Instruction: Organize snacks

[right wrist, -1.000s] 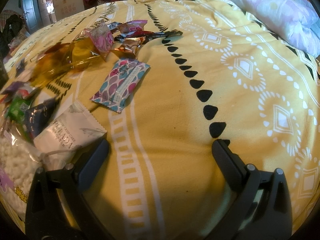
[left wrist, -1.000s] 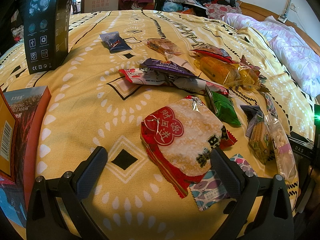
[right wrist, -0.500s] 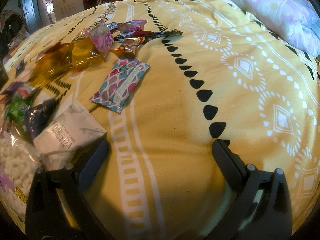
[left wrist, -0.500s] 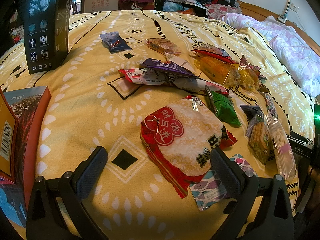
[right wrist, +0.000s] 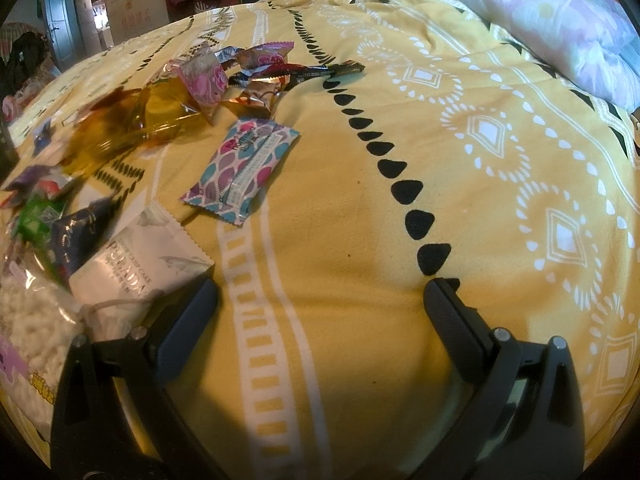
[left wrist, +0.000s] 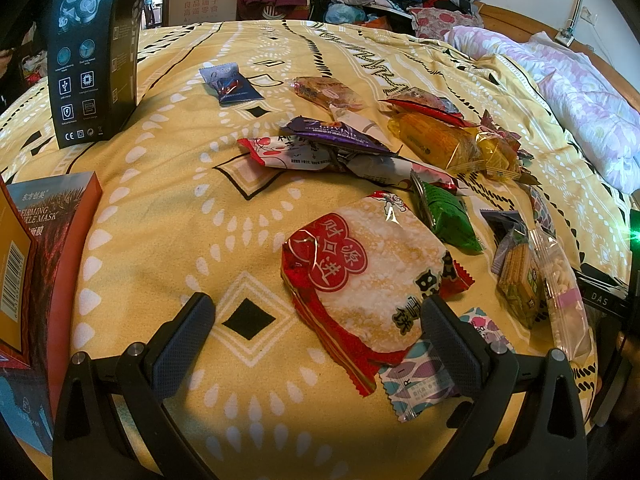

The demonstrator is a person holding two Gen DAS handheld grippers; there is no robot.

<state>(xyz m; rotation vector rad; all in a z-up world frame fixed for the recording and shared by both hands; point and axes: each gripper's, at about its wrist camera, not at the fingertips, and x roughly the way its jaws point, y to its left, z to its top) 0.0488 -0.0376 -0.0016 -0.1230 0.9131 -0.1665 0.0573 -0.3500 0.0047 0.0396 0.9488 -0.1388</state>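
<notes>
The left gripper (left wrist: 318, 320) hangs low over the yellow bedspread (left wrist: 168, 208) with its jaws spread wide and empty, and the big red-and-white rice cracker pack (left wrist: 368, 276) lies just ahead, its near right corner beside the right finger. That pack is the landmark and, by my judgement, the sensible first pick: centre the jaws across its crimped near edge, since it overlaps a small scale-patterned sachet (left wrist: 424, 376) just nearer and to its right. Close gently; crackers would crush. Just beyond the pack sits a green packet (left wrist: 448, 220), then a heap of wrappers with a purple packet (left wrist: 332, 132), and farther still an amber-wrapped cake (left wrist: 436, 142). Well left of the pack stands a black box (left wrist: 94, 52). The right gripper (right wrist: 320, 304) is likewise released, holding nothing, over bare bedspread, a white crisp cake packet (right wrist: 140, 264) touching its left finger.
</notes>
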